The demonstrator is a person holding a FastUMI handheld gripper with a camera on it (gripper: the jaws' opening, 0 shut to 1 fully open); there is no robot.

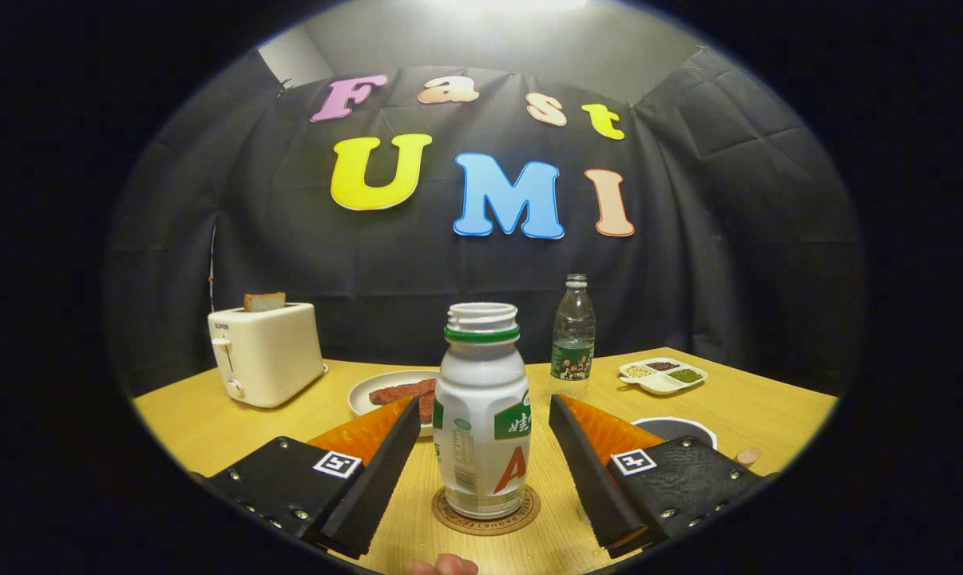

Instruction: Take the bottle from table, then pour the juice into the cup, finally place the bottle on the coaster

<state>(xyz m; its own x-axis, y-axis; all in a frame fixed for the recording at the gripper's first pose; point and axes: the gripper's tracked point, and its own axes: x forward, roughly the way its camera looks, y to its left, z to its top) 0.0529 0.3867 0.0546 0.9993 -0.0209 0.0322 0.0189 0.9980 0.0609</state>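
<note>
A white juice bottle [481, 415] with a green neck ring and no cap stands upright on a round brown coaster [486, 513] on the wooden table. My gripper [481, 463] is open, one finger on each side of the bottle, with a gap between each finger and the bottle's wall. A dark cup [676, 430] with a white rim sits just behind the right finger, partly hidden by it.
A cream toaster [265, 354] with a bread slice stands at the back left. A plate with reddish meat strips [392, 391] lies behind the left finger. A clear water bottle [573, 334] and a white divided dish [663, 375] of beans are at the back right.
</note>
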